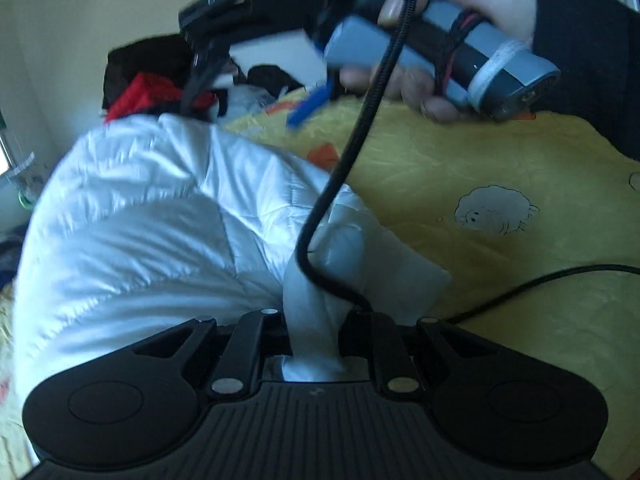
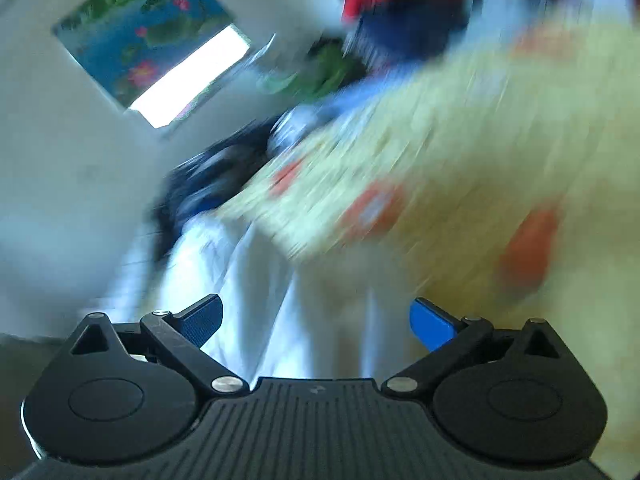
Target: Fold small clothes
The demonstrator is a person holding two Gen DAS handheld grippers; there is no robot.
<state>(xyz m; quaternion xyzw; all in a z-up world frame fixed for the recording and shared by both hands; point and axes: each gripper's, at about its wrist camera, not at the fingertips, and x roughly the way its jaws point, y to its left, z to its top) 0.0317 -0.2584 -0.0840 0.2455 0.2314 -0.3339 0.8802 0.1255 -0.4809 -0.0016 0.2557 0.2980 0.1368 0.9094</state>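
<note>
Item: white jacket (image 1: 140, 216), puffy, lying on a bed with yellow sheet (image 1: 500, 168). One bunched corner is pinched in the left tongs (image 1: 314, 344), jaws nearly together on the fabric. Right tongs (image 2: 316, 320): jaws spread wide, nothing between them, over the jacket's edge where it meets the sheet; view blurred. Clothes pile (image 1: 160, 80), red and black, at the far bed edge. Black cable (image 1: 344, 160) crosses the jacket. Sheet right of the jacket lies open.
</note>
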